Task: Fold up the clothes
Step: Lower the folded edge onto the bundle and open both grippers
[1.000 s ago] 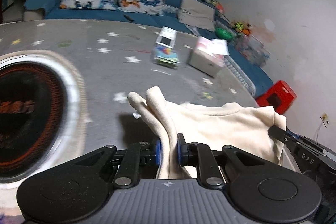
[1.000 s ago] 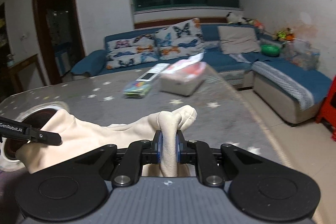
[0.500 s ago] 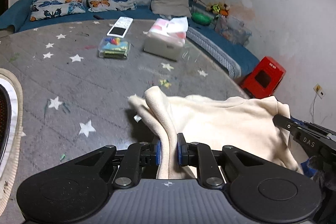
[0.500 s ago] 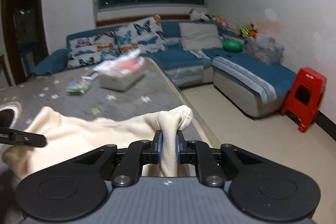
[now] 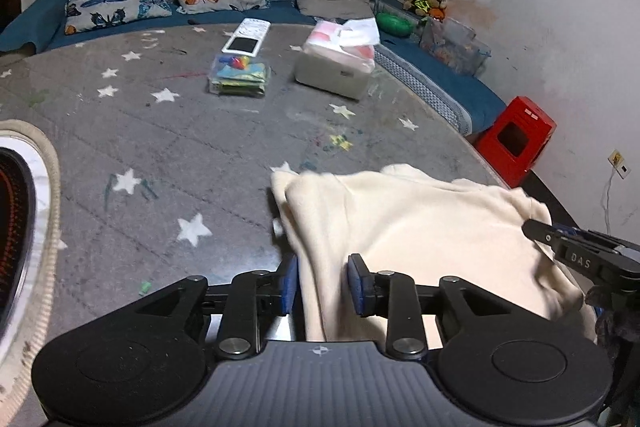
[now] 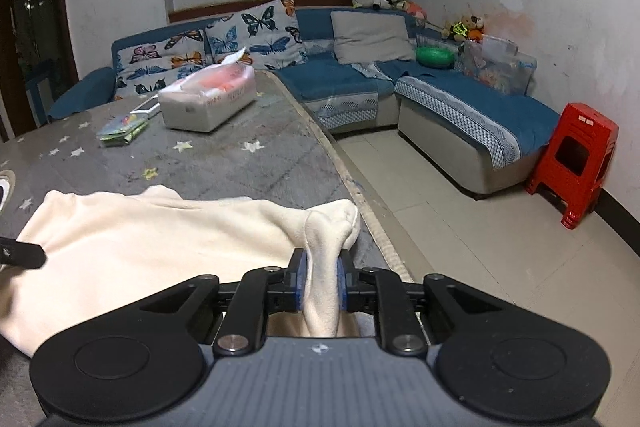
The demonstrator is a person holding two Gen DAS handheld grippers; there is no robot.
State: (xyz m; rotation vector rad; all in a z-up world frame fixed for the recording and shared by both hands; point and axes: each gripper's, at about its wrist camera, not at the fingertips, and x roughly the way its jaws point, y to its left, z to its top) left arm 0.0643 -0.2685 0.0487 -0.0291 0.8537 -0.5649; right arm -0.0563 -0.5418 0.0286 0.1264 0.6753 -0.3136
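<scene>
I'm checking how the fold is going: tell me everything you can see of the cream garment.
The cream garment looks like soft, fleecy fabric, plain and unprinted. It lies spread and rumpled on the grey star-patterned table, near its edge. The right gripper pinches a bunched corner between its blue pads. The left gripper has opened; a fold of cloth hangs loosely between its fingers. What kind of garment it is cannot be told.

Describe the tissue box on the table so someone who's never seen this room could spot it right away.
Start at the big grey star-patterned table in front of the blue sofa. Near its far edge sits the white rectangular tissue box, right of the small colourful packet and the white remote. It is the tallest of the three, with a pink top and a tissue sticking out.
</scene>
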